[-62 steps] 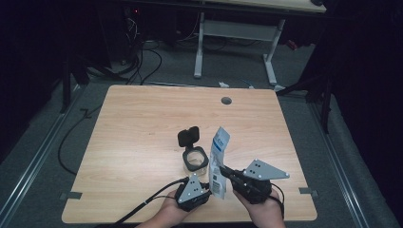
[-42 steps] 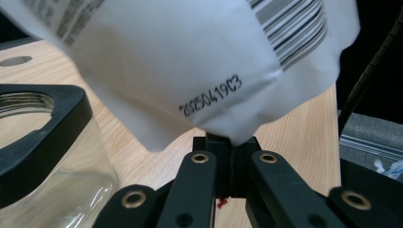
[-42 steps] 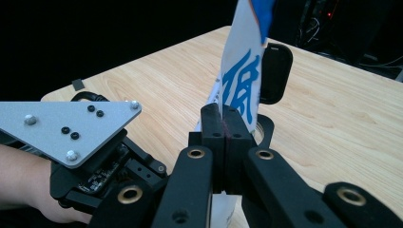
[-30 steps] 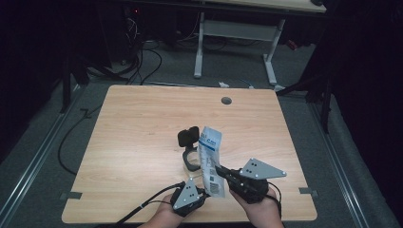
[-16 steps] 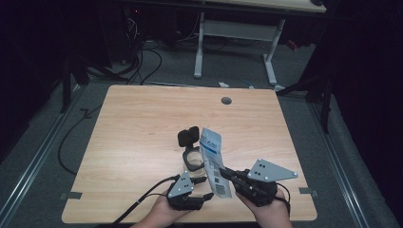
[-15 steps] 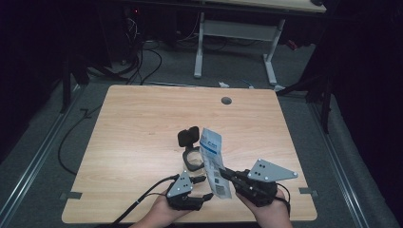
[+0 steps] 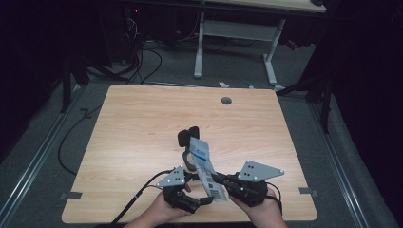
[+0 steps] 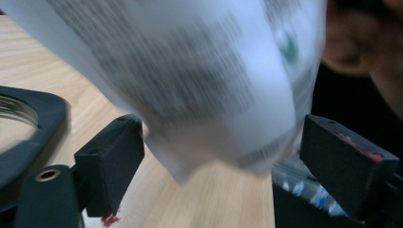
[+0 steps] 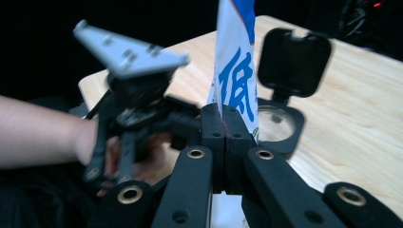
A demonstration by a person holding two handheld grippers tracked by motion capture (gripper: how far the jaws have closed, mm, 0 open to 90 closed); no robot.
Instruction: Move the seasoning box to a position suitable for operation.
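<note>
A white packet (image 7: 203,164) with blue print leans up over the table, and its top is near a black jar (image 7: 188,161) whose flip lid (image 7: 188,136) stands open. My right gripper (image 7: 219,182) is shut on the packet's lower edge; in the right gripper view its jaws (image 9: 223,127) pinch the packet (image 9: 236,71) in front of the jar (image 9: 280,127). My left gripper (image 8: 228,159) has just been opening. The packet's bottom end (image 8: 190,80) hangs between its pads without touching them. In the high view the left gripper (image 7: 202,199) sits by the front edge.
The wooden table (image 7: 142,123) has a round cable hole (image 7: 226,100) at the back. A cable (image 7: 138,197) trails from the left gripper over the front edge. Both hands rest at the table's near edge. A desk frame (image 7: 235,33) stands on the dark floor beyond.
The left gripper's jaws have opened off the packet's bottom and the gripper has shifted slightly left. The packet now leans further, still held by the right gripper.
</note>
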